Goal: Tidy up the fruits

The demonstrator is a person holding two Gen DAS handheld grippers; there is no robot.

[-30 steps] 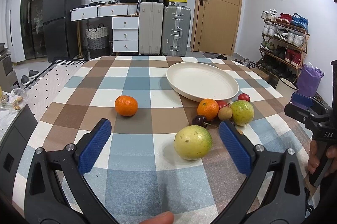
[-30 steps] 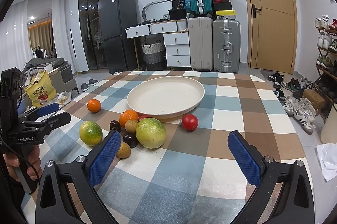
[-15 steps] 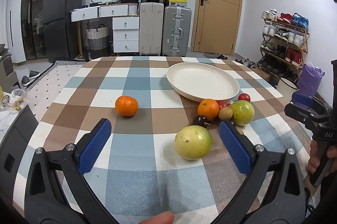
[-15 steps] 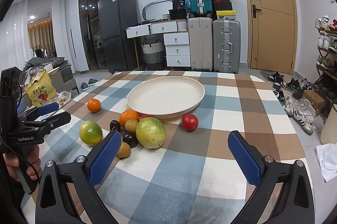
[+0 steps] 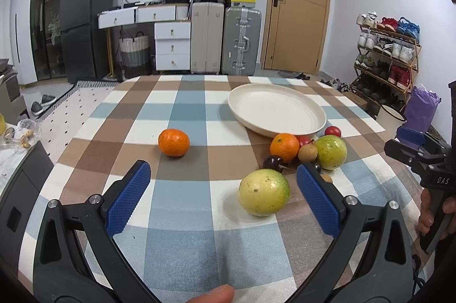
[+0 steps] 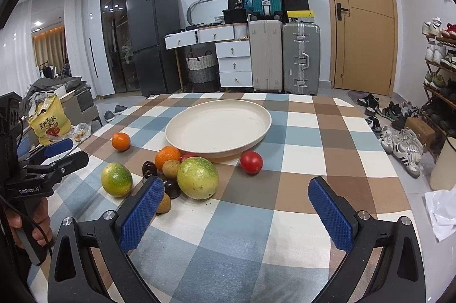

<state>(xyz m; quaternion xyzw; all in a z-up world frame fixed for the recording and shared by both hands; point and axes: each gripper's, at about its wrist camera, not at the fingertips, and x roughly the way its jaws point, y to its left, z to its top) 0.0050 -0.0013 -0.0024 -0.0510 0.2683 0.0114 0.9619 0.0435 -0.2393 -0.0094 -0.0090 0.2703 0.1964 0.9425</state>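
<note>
A: Left gripper [image 5: 222, 189] status?
B: Hovering low over the checked table [image 5: 182, 206], fingers wide apart, gripping nothing. Yellow-green fruit [image 5: 263, 191] is sitting just inside its right finger.
A: Right gripper [image 6: 235, 206]?
B: Also spread, empty. Remaining fruit is clustering beside the empty plate [image 6: 218, 127]; one mandarin [image 5: 173, 142] is sitting apart.

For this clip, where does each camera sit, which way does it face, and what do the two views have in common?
Left wrist: on the left hand-held gripper, low over the table's left side, facing the door; a fingertip shows below, and the right hand at the edge.
Right wrist: on the right hand-held gripper, over the right side, facing the suitcases; the left hand shows at the edge.
Shared: the empty plate, fruit cluster, lone orange, checked tablecloth.
</note>
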